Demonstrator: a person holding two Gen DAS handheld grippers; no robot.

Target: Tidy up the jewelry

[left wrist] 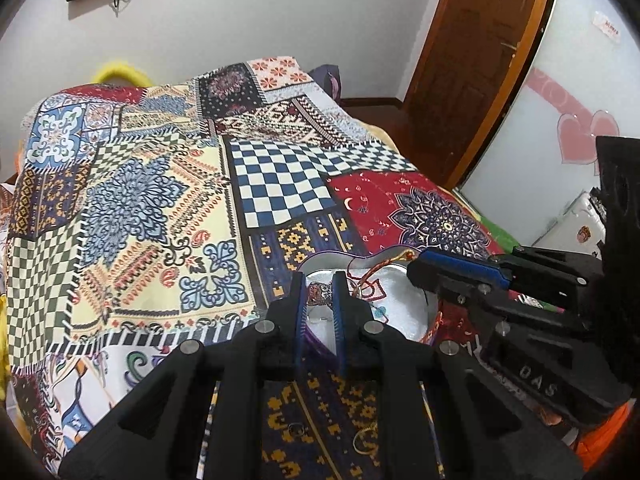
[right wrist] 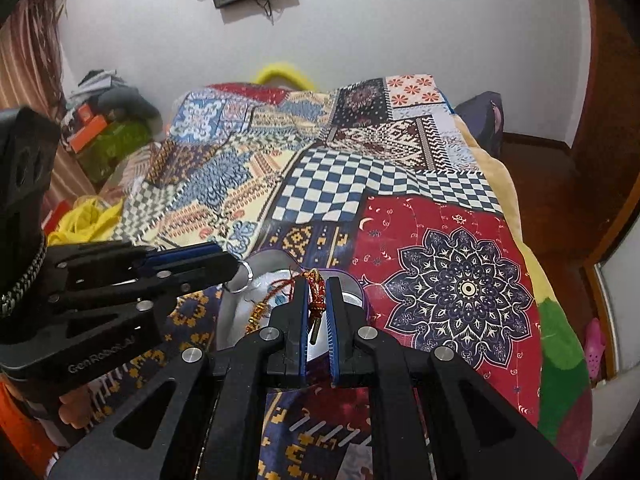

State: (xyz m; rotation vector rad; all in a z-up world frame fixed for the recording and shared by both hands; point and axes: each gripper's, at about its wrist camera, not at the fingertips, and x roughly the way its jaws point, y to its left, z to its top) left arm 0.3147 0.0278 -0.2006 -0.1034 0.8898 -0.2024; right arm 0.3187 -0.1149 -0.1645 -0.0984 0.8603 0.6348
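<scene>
A heart-shaped tin [left wrist: 408, 312] with a white lining lies on the patterned bedspread; it also shows in the right wrist view [right wrist: 232, 320]. My left gripper [left wrist: 320, 284] is shut on a silver ring [left wrist: 319, 293] over the tin; the ring [right wrist: 241, 277] also shows at its tips in the right wrist view. My right gripper [right wrist: 317, 284] is shut on a red and gold thread bracelet [right wrist: 315, 294], held over the tin. Its cord [left wrist: 370, 276] trails into the tin. Other small pieces lie inside.
A gold ring [left wrist: 366, 440] lies on the bedspread [left wrist: 168, 200] near the front, under my left gripper. A wooden door [left wrist: 472, 60] and a mirrored panel [left wrist: 560, 120] stand at the right. Clutter sits on the floor [right wrist: 104, 128] left of the bed.
</scene>
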